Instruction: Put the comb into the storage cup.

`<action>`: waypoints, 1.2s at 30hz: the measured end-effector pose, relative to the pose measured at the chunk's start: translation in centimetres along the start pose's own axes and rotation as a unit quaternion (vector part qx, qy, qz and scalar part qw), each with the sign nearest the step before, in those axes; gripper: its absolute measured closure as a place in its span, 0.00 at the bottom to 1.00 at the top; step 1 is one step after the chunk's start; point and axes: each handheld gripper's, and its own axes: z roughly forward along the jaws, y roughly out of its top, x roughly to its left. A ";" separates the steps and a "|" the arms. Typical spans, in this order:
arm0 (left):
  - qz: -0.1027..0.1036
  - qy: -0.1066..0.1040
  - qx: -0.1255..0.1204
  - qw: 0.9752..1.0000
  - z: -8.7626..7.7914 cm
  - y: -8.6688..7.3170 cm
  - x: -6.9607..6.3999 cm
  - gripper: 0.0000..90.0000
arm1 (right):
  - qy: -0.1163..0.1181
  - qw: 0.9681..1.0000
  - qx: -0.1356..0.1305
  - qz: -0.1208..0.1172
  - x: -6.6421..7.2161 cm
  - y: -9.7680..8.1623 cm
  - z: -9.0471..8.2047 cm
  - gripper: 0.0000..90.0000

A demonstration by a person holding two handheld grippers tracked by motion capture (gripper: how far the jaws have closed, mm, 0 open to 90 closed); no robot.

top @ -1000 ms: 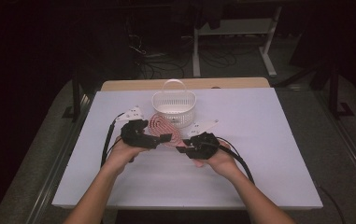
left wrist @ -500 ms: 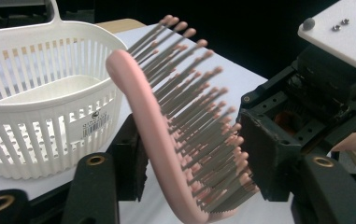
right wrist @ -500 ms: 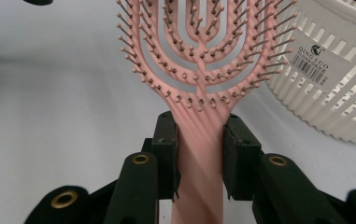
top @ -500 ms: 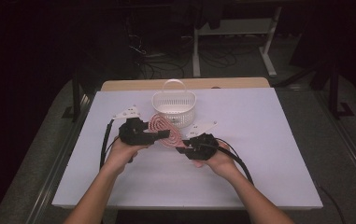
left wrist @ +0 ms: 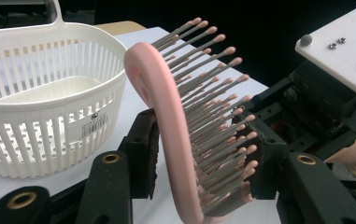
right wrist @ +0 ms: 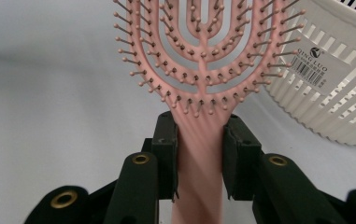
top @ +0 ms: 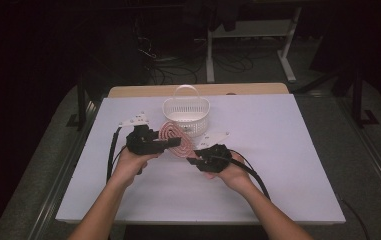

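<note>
Holding the pink hairbrush (top: 176,141) at centre frame, the right gripper (top: 201,159) clamps its handle while the left gripper (top: 164,143), whose jaws have just been closing, pinches the head between back and bristles. Risk, as judged: the pad on springy bristles may slip, and opposing pulls could twist the brush free. Just beyond, toward the upper centre, a white basket (top: 186,114) stands on the worktop (top: 288,150), crowding any forward swing.

Brush (right wrist: 202,70) top and handle end cut off by the right gripper view's edges. Basket (left wrist: 45,98) cropped left in the left gripper view. Basket label (right wrist: 312,63) print too small to read fully.
</note>
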 end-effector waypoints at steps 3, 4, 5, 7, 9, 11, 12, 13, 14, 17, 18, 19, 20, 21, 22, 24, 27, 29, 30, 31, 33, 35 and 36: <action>-0.001 -0.001 -0.002 1.000 -0.1 0.0 0.0 0.63 | -0.002 1.000 0.000 0.000 0.1 0.0 0.1 0.76; -0.001 0.000 -0.002 1.000 -0.1 0.1 0.0 0.63 | -0.004 1.000 0.000 0.001 0.2 0.0 0.2 0.76; -0.002 0.000 -0.002 1.000 -0.1 0.1 0.0 0.64 | -0.006 1.000 0.000 -0.001 0.2 0.1 0.2 0.76; -0.005 -0.002 -0.003 1.000 -0.1 0.1 0.0 0.64 | -0.006 1.000 0.000 -0.002 0.2 0.1 0.2 0.76; -0.006 -0.002 -0.003 1.000 -0.1 0.1 0.0 0.65 | -0.006 1.000 0.000 -0.001 0.3 0.1 0.2 0.76; -0.006 -0.002 -0.004 1.000 -0.1 0.1 -0.1 0.66 | -0.006 1.000 -0.001 -0.002 0.3 0.1 0.3 0.76; -0.007 -0.003 -0.004 1.000 -0.2 0.1 -0.1 0.66 | -0.006 1.000 -0.002 -0.001 0.3 0.1 0.3 0.76; -0.009 -0.004 -0.004 1.000 -0.2 0.2 -0.1 0.67 | -0.006 1.000 -0.002 -0.001 0.4 0.1 0.3 0.76; -0.009 -0.006 -0.007 1.000 -0.2 0.2 -0.1 0.68 | -0.007 1.000 -0.003 -0.002 0.4 0.1 0.3 0.76; -0.004 -0.008 -0.010 1.000 -0.3 0.3 -0.3 0.70 | -0.006 1.000 -0.005 -0.002 0.4 0.1 0.3 0.76; -0.003 -0.008 -0.010 1.000 -0.3 0.3 -0.3 0.71 | -0.006 1.000 -0.006 -0.002 0.5 0.2 0.3 0.76; -0.001 -0.010 -0.010 1.000 -0.3 0.4 -0.4 0.71 | -0.005 1.000 -0.007 -0.002 0.5 0.2 0.3 0.76; -0.002 -0.012 -0.013 1.000 -0.3 0.4 -0.4 0.72 | -0.004 1.000 -0.006 -0.001 0.5 0.2 0.3 0.76; 0.001 -0.012 -0.012 1.000 -0.3 0.5 -0.5 0.72 | -0.004 1.000 -0.007 -0.001 0.5 0.2 0.2 0.76; 0.002 -0.013 -0.012 1.000 -0.4 0.5 -0.5 0.72 | -0.002 1.000 -0.008 -0.001 0.5 0.2 0.2 0.76; 0.002 -0.014 -0.014 1.000 -0.4 0.5 -0.6 0.72 | -0.001 1.000 -0.010 0.000 0.5 0.2 0.2 0.76; 0.004 -0.015 -0.016 1.000 -0.5 0.7 -0.7 0.72 | 0.000 1.000 -0.012 0.000 0.5 0.3 0.2 0.76; 0.006 -0.015 -0.018 1.000 -0.6 0.8 -0.8 0.72 | 0.004 1.000 -0.015 0.005 0.4 0.3 0.1 0.76; 0.007 -0.016 -0.019 1.000 -0.6 0.8 -0.8 0.72 | 0.007 1.000 -0.017 0.007 0.4 0.3 0.1 0.75; 0.006 -0.015 -0.022 1.000 -0.7 0.8 -0.9 0.72 | 0.009 1.000 -0.020 0.011 0.3 0.3 0.1 0.75; 0.007 -0.013 -0.026 1.000 -0.9 0.9 -0.8 0.72 | 0.013 0.999 -0.026 0.016 0.1 0.3 -0.1 0.71; 0.007 -0.011 -0.030 0.999 -1.1 1.0 -0.8 0.72 | 0.015 0.999 -0.029 0.021 -0.1 0.3 -0.2 0.66; 0.007 -0.010 -0.031 0.999 -1.2 1.0 -0.7 0.72 | 0.014 0.999 -0.032 0.024 -0.1 0.3 -0.3 0.64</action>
